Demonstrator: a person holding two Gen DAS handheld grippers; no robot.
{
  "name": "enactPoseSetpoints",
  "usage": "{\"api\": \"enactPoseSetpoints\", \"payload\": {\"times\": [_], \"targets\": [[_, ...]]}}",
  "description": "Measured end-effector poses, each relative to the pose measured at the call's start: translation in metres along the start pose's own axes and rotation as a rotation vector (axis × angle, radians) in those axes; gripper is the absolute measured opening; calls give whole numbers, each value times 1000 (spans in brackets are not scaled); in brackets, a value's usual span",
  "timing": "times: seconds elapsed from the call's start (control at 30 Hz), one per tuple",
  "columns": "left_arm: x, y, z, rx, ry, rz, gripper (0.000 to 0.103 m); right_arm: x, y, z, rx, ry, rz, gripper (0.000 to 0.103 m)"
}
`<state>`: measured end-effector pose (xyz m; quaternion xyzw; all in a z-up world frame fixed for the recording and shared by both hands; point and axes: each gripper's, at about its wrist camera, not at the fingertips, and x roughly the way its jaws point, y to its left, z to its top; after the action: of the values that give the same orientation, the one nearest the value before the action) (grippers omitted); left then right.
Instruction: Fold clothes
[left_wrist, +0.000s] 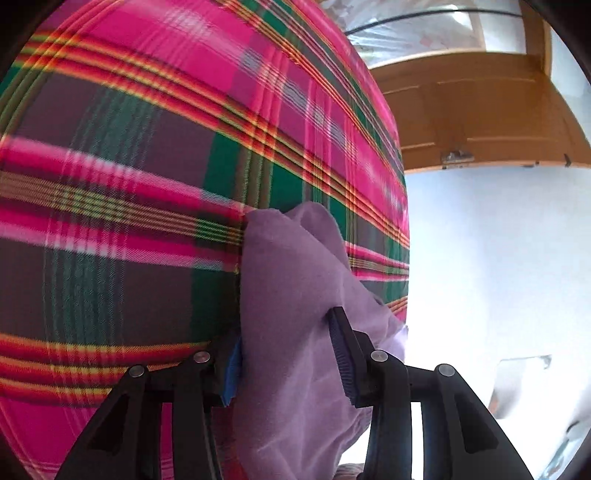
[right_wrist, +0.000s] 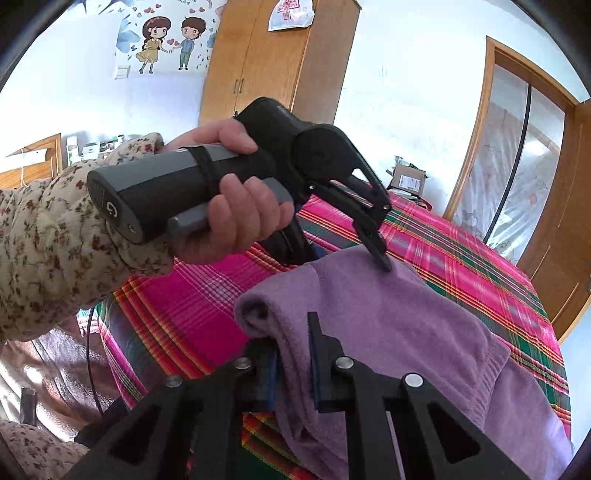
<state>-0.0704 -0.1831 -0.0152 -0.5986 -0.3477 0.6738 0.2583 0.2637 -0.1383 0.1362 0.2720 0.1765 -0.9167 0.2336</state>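
Right gripper: clamped on a bunched fold of the purple garment. Left gripper: closed around another fold of the same garment, held by a hand in a floral sleeve. The garment is lifted over the plaid bedcover. Beyond, a wooden wardrobe.

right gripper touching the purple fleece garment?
Touching. Right wrist view: right gripper has both fingers clamped on a fold of the purple fleece garment.

Garment over bedspread; left claw beyond right claw; wardrobe behind.
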Motion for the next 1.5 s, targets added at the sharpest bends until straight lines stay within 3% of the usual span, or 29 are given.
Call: {"api": "enactPoseSetpoints", "payload": {"times": [0.07, 0.23, 0.37, 0.63, 0.83, 1.07, 1.5], "targets": [[0, -1, 2, 6, 1, 1, 40, 2, 0, 1, 0, 6, 3, 13], [-6, 5, 4, -5, -19, -17, 21, 12, -1, 2, -2, 45, 18, 13], [-11, 4, 4, 11, -49, -29, 15, 19, -1, 5, -9, 47, 15, 13], [-28, 23, 6, -1, -90, -49, 14, 49, -2, 15, 21, 106, 61, 12], [-53, 37, 13, -7, -123, -53, 13, 65, 7, 26, -2, 95, 71, 12], [-67, 34, 26, -19, -168, -4, 13, 80, 20, 45, -22, 66, 121, 12], [-100, 68, 9, -104, -251, 75, 13, 109, 61, 74, -70, 56, 269, 12]]}}
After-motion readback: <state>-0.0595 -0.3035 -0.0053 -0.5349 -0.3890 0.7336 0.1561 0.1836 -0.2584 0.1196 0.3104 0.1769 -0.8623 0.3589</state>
